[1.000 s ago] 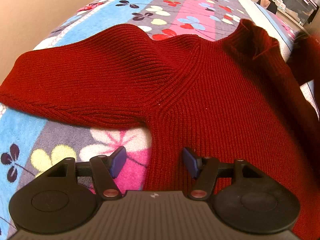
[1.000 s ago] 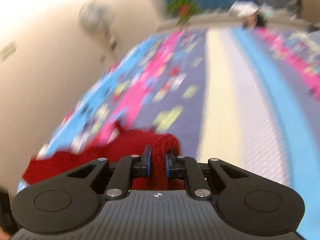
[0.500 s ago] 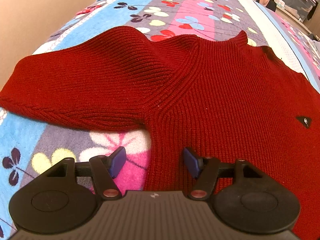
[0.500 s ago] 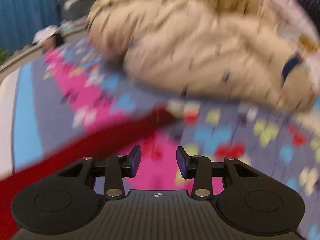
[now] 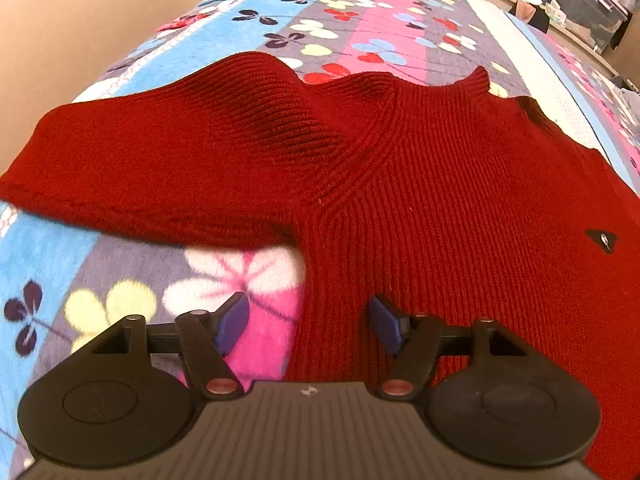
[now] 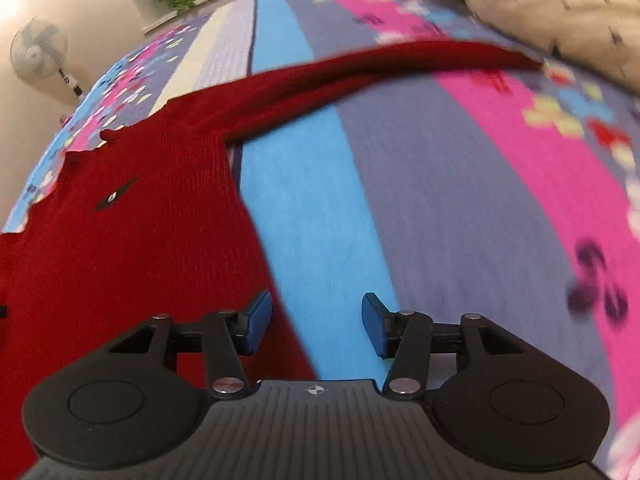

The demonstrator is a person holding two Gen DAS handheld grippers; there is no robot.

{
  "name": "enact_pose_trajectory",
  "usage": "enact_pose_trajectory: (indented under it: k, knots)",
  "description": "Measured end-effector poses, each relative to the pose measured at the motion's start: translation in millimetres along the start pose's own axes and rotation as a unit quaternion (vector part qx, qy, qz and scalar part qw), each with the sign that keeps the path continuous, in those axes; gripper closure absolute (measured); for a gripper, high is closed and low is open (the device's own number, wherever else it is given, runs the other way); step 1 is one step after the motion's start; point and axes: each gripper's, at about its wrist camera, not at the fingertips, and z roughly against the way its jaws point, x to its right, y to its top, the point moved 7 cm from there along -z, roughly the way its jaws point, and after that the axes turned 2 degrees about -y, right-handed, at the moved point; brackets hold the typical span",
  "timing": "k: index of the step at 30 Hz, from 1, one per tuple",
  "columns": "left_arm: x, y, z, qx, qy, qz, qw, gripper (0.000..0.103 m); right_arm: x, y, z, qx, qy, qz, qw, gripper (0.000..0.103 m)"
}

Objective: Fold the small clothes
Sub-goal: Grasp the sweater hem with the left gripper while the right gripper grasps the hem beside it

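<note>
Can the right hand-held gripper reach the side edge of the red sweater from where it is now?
Probably yes. The right hand-held gripper is open with nothing between its jaws, and the red sweater has its side edge right below, flat on the blanket, unobstructed.

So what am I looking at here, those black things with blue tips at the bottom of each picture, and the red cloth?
There is no robot: a person holds a two-finger grasping tool in each hand, with a camera on each looking forward along its fingers. One picture is from the left tool, the other from the right tool. The blue tips are the finger pads. The red cloth is a small knitted sweater spread on a flowered blanket, its sleeves stretched to either side. A beige garment lies at the far end of one sleeve. Both tools are open over the sweater's side edges and hold nothing; the right tool's jaws have just been opening.
</note>
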Motion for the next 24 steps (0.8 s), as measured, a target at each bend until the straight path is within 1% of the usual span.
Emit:
enact_pose_trajectory:
  k: [2, 3, 4, 5, 6, 8, 10, 12, 13, 16, 17, 19, 20, 21, 22, 23, 24]
  knots:
    - [3.5, -10.3, 7.4, 0.009, 0.007, -0.012, 0.9999, 0.029, 1.2, -19.4, 8.6, -0.017, 0.001, 0.011, 1.000, 0.051]
    - [6.6, -17.0, 13.6, 0.016, 0.015, -0.021, 0.9995, 0.029, -1.2, -24.8, 14.1, -0.018, -0.007, 0.020, 1.000, 0.054]
    - [9.5, -22.4, 19.4, 0.022, 0.017, -0.027, 0.9993, 0.029, -4.0, -27.7, 16.8, -0.021, -0.012, 0.029, 0.999, 0.059]
    - [12.8, -27.8, 26.0, 0.030, 0.015, -0.030, 0.9990, 0.029, -7.9, -31.2, 20.5, -0.022, -0.009, 0.042, 0.999, 0.079]
    - [17.3, -32.7, 33.4, 0.041, 0.012, -0.037, 0.9984, 0.029, -12.0, -35.6, 23.4, -0.025, -0.001, 0.056, 0.998, 0.087]
    - [26.3, -40.3, 46.5, 0.065, 0.015, -0.065, 0.9957, 0.029, -18.1, -41.3, 28.8, -0.020, -0.007, 0.090, 0.996, 0.092]
    - [31.7, -48.6, 60.3, 0.083, 0.020, -0.093, 0.9920, 0.029, -17.6, -42.9, 36.7, -0.019, 0.005, 0.101, 0.995, 0.095]
    - [28.0, -60.4, 74.3, 0.086, 0.015, -0.089, 0.9922, 0.028, -11.2, -42.0, 50.4, -0.012, 0.027, 0.097, 0.995, 0.096]
    - [23.9, -67.6, 79.8, 0.081, 0.009, -0.078, 0.9936, 0.027, -7.4, -40.2, 56.7, -0.008, 0.038, 0.092, 0.995, 0.097]
    - [5.9, -97.6, 94.8, 0.051, -0.014, -0.031, 0.9981, 0.027, 1.1, -40.2, 71.9, -0.004, 0.067, 0.085, 0.994, 0.097]
    - [1.3, -109.1, 99.1, 0.039, -0.021, -0.018, 0.9988, 0.027, 0.9, -41.9, 72.8, -0.010, 0.070, 0.088, 0.994, 0.097]
    - [-7.0, -131.6, 106.4, 0.017, -0.031, 0.003, 0.9994, 0.027, 0.8, -48.7, 72.7, -0.025, 0.060, 0.099, 0.993, 0.095]
    - [-9.9, -144.1, 109.0, 0.003, -0.035, 0.012, 0.9993, 0.027, 0.1, -53.4, 72.2, -0.036, 0.058, 0.106, 0.992, 0.092]
    - [-12.3, -155.0, 110.3, -0.009, -0.038, 0.019, 0.9991, 0.027, -2.3, -58.7, 72.0, -0.046, 0.062, 0.113, 0.991, 0.091]
    - [-13.1, -166.4, 111.4, -0.022, -0.040, 0.024, 0.9987, 0.027, -5.5, -62.9, 71.3, -0.054, 0.069, 0.121, 0.989, 0.088]
    - [-12.8, -177.4, 111.7, -0.034, -0.041, 0.026, 0.9983, 0.027, -8.6, -66.4, 72.7, -0.056, 0.072, 0.129, 0.987, 0.076]
    - [-12.7, -187.9, 111.9, -0.043, -0.039, 0.022, 0.9981, 0.028, -10.3, -68.8, 74.1, -0.053, 0.071, 0.135, 0.987, 0.061]
